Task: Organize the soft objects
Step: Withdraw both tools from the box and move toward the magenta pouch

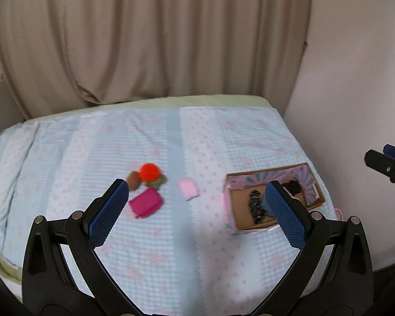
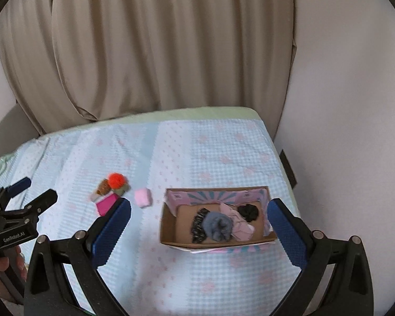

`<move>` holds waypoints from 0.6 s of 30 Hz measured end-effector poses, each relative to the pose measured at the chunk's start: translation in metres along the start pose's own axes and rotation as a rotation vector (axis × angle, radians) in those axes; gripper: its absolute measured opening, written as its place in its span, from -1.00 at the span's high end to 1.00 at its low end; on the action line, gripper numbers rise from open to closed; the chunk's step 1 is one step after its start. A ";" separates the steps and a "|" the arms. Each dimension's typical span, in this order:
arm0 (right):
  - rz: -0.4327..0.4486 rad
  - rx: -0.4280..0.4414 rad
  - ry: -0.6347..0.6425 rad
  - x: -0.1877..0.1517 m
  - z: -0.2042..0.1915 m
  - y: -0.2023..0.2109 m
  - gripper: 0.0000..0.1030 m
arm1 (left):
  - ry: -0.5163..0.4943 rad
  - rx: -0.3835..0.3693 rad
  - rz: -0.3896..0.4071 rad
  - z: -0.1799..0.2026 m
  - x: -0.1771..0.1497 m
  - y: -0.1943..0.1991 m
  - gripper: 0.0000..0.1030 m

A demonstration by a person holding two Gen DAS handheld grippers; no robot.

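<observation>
Both tongs, left gripper (image 1: 197,205) and right gripper (image 2: 198,216), gape wide and empty; take the light pink pad (image 1: 188,188) left of the box (image 2: 168,226), pinching gently, drop inside.

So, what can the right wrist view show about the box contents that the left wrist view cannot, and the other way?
Only the right wrist view shows the grey-blue fluffy item and the pale pink cloth inside the cardboard box. In the left wrist view an open gripper finger hides that part. Only the left wrist view shows the magenta pouch unblocked. Both show the orange pompom, the light pink pad, two dark items in the box, and both grippers empty.
</observation>
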State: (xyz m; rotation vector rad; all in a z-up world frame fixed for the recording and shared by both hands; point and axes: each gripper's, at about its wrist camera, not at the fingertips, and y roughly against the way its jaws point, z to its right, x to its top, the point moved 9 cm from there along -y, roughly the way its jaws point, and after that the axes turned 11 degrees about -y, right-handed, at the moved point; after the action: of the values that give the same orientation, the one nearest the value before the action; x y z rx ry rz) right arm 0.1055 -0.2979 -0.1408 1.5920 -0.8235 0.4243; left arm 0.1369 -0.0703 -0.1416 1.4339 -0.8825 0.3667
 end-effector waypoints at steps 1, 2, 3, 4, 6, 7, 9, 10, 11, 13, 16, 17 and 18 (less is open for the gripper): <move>0.004 0.001 -0.003 -0.001 -0.004 0.002 -1.00 | 0.006 0.009 0.004 -0.008 -0.003 0.005 -1.00; 0.006 0.005 -0.009 -0.003 -0.010 0.001 -1.00 | 0.012 0.016 0.008 -0.016 -0.006 0.009 -0.99; 0.009 0.011 -0.015 -0.004 -0.017 0.001 -1.00 | 0.022 0.021 0.009 -0.025 -0.010 0.012 -1.00; 0.010 0.013 -0.017 -0.005 -0.021 0.001 -1.00 | 0.029 0.021 0.008 -0.033 -0.012 0.013 -1.00; 0.011 0.012 -0.014 -0.008 -0.033 -0.001 -1.00 | 0.041 0.016 0.002 -0.049 -0.018 0.013 -0.99; 0.011 0.013 -0.014 -0.009 -0.039 -0.002 -1.00 | 0.045 0.016 0.000 -0.055 -0.019 0.012 -1.00; 0.011 0.019 -0.017 -0.011 -0.053 -0.003 -1.00 | 0.052 0.015 -0.008 -0.070 -0.023 0.010 -0.99; 0.009 0.021 -0.019 -0.013 -0.060 -0.004 -1.00 | 0.056 0.012 -0.011 -0.078 -0.025 0.008 -1.00; 0.007 0.022 -0.020 -0.014 -0.068 -0.006 -1.00 | 0.059 0.011 -0.012 -0.083 -0.026 0.007 -0.99; 0.000 0.020 -0.017 -0.017 -0.081 -0.011 -1.00 | 0.061 0.001 -0.019 -0.098 -0.029 0.004 -0.99; -0.017 0.014 -0.021 -0.023 -0.105 -0.022 -1.00 | 0.057 -0.014 -0.035 -0.117 -0.033 -0.003 -0.99; -0.024 0.014 -0.026 -0.025 -0.110 -0.026 -1.00 | 0.057 -0.015 -0.039 -0.124 -0.035 -0.006 -1.00; -0.033 0.016 -0.031 -0.027 -0.116 -0.031 -1.00 | 0.056 -0.016 -0.046 -0.133 -0.038 -0.009 -0.99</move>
State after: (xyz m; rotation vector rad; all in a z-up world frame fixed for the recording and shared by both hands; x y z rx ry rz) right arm 0.1298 -0.1786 -0.1573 1.6279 -0.8185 0.3844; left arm 0.1593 0.0649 -0.1615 1.4203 -0.8042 0.3630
